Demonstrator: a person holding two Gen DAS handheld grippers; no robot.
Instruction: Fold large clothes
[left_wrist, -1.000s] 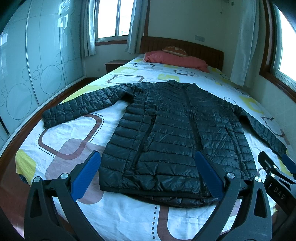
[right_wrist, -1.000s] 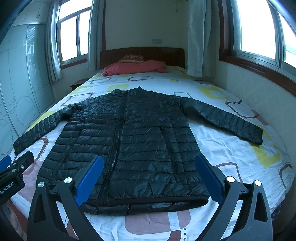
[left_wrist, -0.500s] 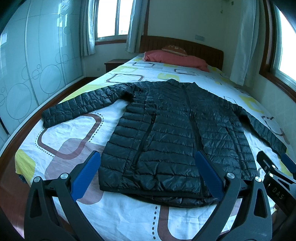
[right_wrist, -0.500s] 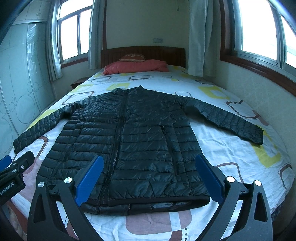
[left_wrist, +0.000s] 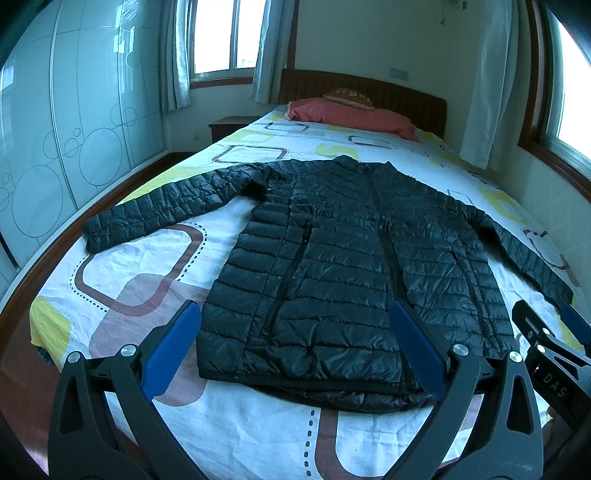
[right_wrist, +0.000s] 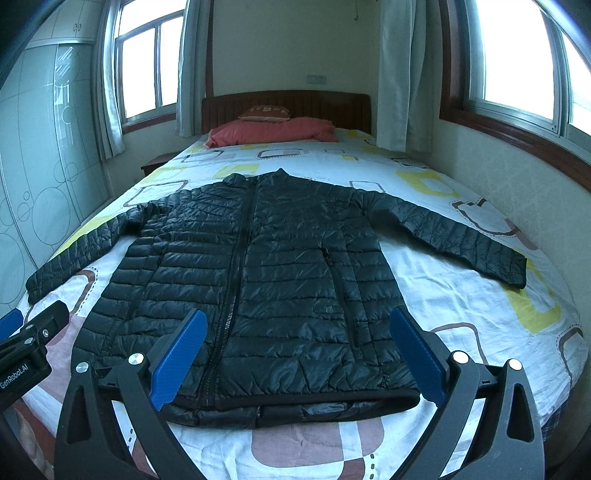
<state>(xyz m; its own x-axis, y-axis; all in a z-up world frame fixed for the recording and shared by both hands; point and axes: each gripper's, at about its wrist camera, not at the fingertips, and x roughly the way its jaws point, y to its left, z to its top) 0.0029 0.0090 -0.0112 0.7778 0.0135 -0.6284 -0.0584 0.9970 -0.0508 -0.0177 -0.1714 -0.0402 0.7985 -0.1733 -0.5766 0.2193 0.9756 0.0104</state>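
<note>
Jackets: one black quilted jacket (left_wrist: 343, 266), spread flat and zipped shut on the bed (left_wrist: 258, 435), filling the centre of both views, hem toward the lower edge.
Sleeves: two, stretched out to the left and right of the frame.
Pillows: one pink pillow (right_wrist: 273, 133) at the upper centre, with one small brown cushion (right_wrist: 264, 112) on top.
Windows: two in the right wrist view, upper left and upper right.
Left gripper (left_wrist: 295, 347): jaws wide apart, holding nothing, above the hem.
Right gripper (right_wrist: 297, 352): jaws wide apart, holding nothing, above the hem.
Writing: "GenRobot.AI" at the left edge of the right wrist view; "DAS" at the lower right of the left wrist view.
</note>
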